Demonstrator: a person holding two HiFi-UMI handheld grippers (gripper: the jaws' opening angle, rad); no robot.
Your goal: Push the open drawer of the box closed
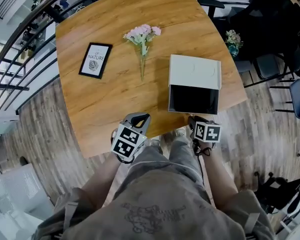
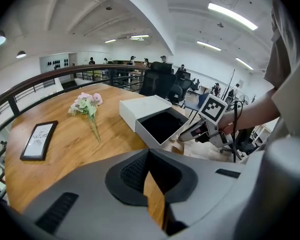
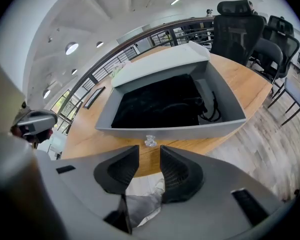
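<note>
**Open drawer faces the right tool; the push runs straight away from the person**

The drawer is pulled out of the white box toward the person. Its dark inside is open to view, and its front panel sits at the near edge of the tabletop. The right gripper view shows a black cable coiled in one inner corner of the drawer. A small clear knob sits at the middle of the grey front panel.

The right tool is level with that panel and aimed squarely at it. Its jaws are apart with nothing between them, and the knob lies just beyond the tips. No contact with the panel can be seen.

The drawer's sliding axis runs from the person's edge back into the box. The closing push therefore probably goes forward, away from the body, along the line the right tool already points.

The left tool hangs off to the left of the drawer, near the same tabletop edge. Its tips are together and it holds nothing. It is clearly farther from the drawer front than the right tool, so the right hand looks best placed for the push.

Farther across the tabletop, well clear of the box, lie a sprig of pink flowers and a framed print.
</note>
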